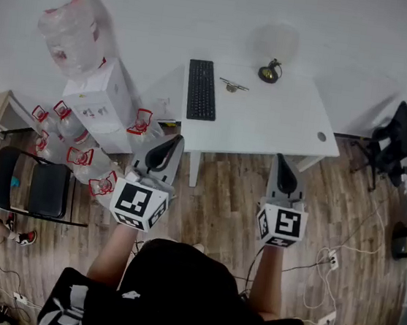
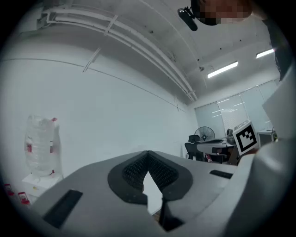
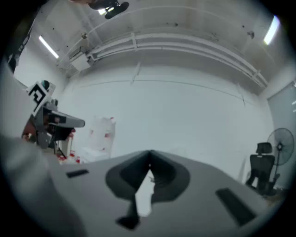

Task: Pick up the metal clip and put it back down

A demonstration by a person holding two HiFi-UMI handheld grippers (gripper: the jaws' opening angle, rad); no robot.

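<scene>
At the far left a black chair (image 1: 38,188) stands on the wooden floor (image 1: 218,219). Next to it, clear water bottles (image 1: 73,146) with red handles crowd around a white box (image 1: 100,105), and a clear bag (image 1: 74,28) sits just behind the box. Your left hand-held gripper (image 1: 167,146) points level toward the near left corner of the white worktop (image 1: 281,127) without touching it. Its own view shows its 2 jaws closed tip to tip, with nothing gripped between them. On the left part of the worktop a black keyboard (image 1: 201,89) lies with its long side running away from you. The metal clip (image 1: 233,87) lies flat on the worktop just right of the keyboard's far end, apart from it and untouched. It is well apart from both of your hand-held grippers. Further right, near the far edge, sits a small dark round object (image 1: 270,72); what it is cannot be made out. Your right hand-held gripper (image 1: 284,168) points level at the worktop's near edge, right of the middle. Its 2 jaws also meet at the tips and hold nothing. At the far right a black office chair (image 1: 394,141) stands on the floor beside the worktop.
</scene>
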